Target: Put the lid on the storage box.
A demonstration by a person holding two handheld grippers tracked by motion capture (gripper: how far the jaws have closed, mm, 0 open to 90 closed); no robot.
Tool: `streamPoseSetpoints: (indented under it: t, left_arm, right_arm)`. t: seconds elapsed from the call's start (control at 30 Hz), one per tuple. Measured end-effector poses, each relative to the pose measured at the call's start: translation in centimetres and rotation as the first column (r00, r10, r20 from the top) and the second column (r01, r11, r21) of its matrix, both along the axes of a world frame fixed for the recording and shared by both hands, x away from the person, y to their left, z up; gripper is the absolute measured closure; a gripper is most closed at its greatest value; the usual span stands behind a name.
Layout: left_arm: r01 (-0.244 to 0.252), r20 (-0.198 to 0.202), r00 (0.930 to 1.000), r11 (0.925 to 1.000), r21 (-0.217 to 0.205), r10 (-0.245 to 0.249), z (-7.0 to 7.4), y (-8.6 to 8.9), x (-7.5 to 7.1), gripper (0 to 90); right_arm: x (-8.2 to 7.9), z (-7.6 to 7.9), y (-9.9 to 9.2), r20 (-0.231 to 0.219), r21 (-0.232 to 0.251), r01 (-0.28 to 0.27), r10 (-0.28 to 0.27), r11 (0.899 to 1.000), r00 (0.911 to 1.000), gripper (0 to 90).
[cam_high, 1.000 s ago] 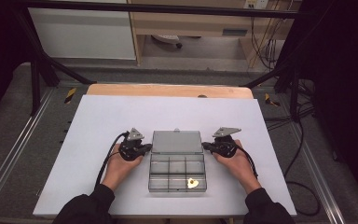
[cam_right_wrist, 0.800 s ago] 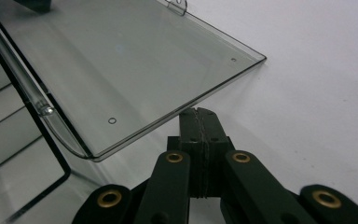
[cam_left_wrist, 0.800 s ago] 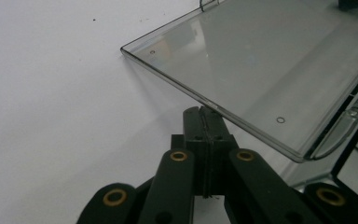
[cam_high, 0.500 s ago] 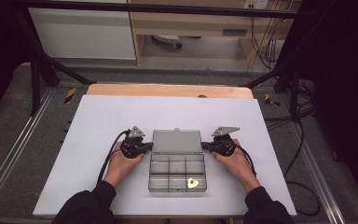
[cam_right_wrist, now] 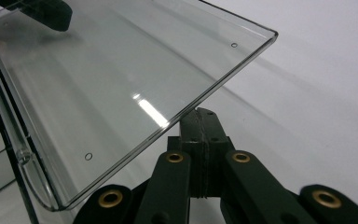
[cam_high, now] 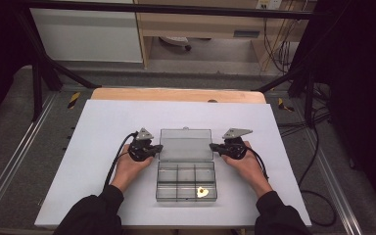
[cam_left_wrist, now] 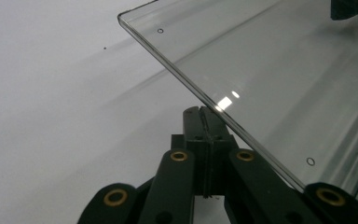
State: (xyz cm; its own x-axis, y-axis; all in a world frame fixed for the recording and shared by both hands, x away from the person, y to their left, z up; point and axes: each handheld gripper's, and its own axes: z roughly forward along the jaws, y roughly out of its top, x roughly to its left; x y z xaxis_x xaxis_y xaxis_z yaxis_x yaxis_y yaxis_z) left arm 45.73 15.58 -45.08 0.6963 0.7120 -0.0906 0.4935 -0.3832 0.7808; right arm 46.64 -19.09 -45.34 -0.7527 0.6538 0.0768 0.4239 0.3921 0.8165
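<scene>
Lid-handling step: clear box at table centre, lid swung toward 12 o'clock; left gripper at 9 and right gripper at 3, both closed empty against lid edges; next, probably tip it forward together.

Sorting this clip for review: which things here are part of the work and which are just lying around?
In use:
- clear compartment box, its lid open
- small yellow piece in one compartment
- left gripper, shut, beside the lid
- right gripper, shut, beside the lid

Lying about:
- white table sheet
- floor cables
</scene>
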Motion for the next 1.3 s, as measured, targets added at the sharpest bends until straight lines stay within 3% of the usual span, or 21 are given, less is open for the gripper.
streamPoseSetpoints:
  t: [0.67,0.7,0.73,1.3]
  left_arm:
    - [0.011,0.044,0.999,0.9997,-0.02,-0.01,1.8,-0.1,-0.4,90.0]
    - [0.021,0.067,0.9976,0.9995,-0.025,-0.019,1.8,-0.2,-0.2,90.0]
    - [0.012,0.051,0.9986,0.9997,-0.021,-0.011,1.9,-0.2,-0.4,90.0]
    - [0.023,0.074,0.997,0.9994,-0.025,-0.021,2.6,-0.1,-0.8,90.0]
  right_arm:
    - [-0.3,2.0,-0.1,0.079,0.025,-0.02,0.018,0.999,0.9967,90.0]
    - [-0.3,2.1,-0.1,0.084,0.026,-0.022,0.02,0.999,0.9963,90.0]
    - [-0.3,2.2,-0.1,0.086,0.029,-0.026,0.024,0.999,0.996,90.0]
    - [-1.0,3.3,-0.1,0.121,0.026,-0.033,0.03,0.999,0.9922,90.0]
